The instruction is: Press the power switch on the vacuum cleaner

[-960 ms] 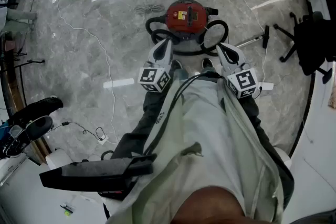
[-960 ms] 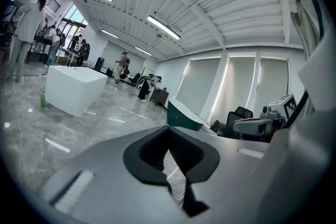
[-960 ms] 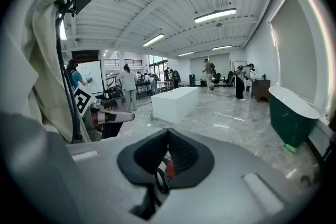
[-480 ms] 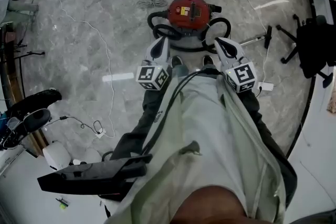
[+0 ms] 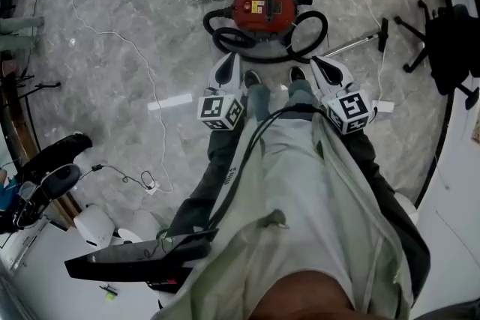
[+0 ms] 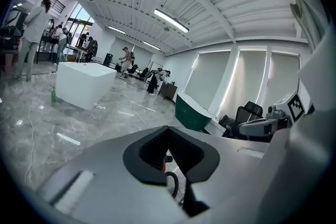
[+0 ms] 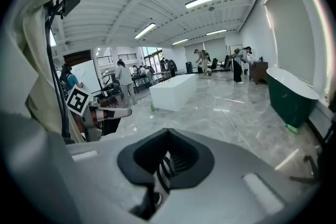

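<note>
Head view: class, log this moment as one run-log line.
vacuum cleaner: on floor | left hand-held gripper: shut, empty | right hand-held gripper: shut, empty | contact: none

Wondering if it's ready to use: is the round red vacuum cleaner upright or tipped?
Upright. The round red vacuum cleaner sits on the grey marble floor with its top facing up, black hose looped round it.

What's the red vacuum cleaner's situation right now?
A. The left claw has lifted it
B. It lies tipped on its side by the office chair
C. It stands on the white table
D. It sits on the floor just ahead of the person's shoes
D: the red vacuum cleaner sits upright on the marble floor ahead of the shoes, black hose looped around it; the left claw and right claw touch nothing.
</note>
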A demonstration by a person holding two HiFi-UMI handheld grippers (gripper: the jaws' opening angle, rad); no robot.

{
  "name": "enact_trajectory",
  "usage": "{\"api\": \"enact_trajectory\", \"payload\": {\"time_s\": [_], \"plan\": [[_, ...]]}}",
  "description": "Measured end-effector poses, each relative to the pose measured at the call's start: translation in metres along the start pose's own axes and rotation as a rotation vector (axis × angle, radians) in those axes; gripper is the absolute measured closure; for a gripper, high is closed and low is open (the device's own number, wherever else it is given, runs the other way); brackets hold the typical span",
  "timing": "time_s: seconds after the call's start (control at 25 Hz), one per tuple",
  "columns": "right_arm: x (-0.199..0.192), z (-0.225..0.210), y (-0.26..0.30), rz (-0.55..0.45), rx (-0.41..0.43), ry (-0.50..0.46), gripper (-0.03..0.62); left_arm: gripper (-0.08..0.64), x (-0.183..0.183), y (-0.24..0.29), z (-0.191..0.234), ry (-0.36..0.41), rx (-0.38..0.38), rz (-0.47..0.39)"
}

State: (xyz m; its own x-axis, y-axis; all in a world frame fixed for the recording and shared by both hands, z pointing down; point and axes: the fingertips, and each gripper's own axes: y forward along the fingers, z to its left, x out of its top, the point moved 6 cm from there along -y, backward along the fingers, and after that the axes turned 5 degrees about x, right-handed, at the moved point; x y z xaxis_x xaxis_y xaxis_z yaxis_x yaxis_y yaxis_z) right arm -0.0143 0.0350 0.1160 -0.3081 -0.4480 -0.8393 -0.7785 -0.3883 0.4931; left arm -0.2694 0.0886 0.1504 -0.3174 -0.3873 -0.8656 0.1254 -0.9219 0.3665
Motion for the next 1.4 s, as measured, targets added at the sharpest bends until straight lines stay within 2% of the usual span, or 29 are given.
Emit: {"api": "enact_trajectory", "payload": {"time_s": [0.12, 0.28, 0.4, 0.6, 0.8, 0.92, 1.08, 1.2, 1.4], "plan": [[-0.02, -0.008, 0.01, 0.043, -0.007, 0.029, 0.591, 0.558, -0.014, 0.023, 0.005, 0.04, 0.006, 0.038], [-0.049, -0.032, 0.044, 0.04, -0.023, 0.056, 0.591, 0.558, -0.039, 0.071, 0.024, 0.092, 0.043, 0.055], [-0.078, -0.042, 0.068, 0.042, -0.066, 0.078, 0.591, 0.558, -0.072, 0.105, 0.043, 0.09, 0.046, 0.081], [-0.14, -0.064, 0.11, 0.121, -0.095, 0.122, 0.591, 0.558, -0.128, 0.162, 0.079, 0.084, 0.078, 0.125], [-0.2, -0.09, 0.124, 0.16, -0.131, 0.168, 0.591, 0.558, -0.174, 0.215, 0.108, 0.155, 0.062, 0.178], [-0.227, -0.1, 0.128, 0.174, -0.127, 0.173, 0.591, 0.558, -0.188, 0.245, 0.123, 0.184, 0.053, 0.189], [-0.246, -0.103, 0.132, 0.194, -0.115, 0.173, 0.591, 0.558, -0.196, 0.284, 0.128, 0.255, 0.013, 0.226], [-0.254, -0.1, 0.132, 0.231, -0.107, 0.208, 0.591, 0.558, -0.204, 0.303, 0.13, 0.308, -0.006, 0.271], [-0.262, -0.102, 0.129, 0.251, -0.097, 0.223, 0.591, 0.558, -0.222, 0.314, 0.134, 0.311, -0.018, 0.353]]}}
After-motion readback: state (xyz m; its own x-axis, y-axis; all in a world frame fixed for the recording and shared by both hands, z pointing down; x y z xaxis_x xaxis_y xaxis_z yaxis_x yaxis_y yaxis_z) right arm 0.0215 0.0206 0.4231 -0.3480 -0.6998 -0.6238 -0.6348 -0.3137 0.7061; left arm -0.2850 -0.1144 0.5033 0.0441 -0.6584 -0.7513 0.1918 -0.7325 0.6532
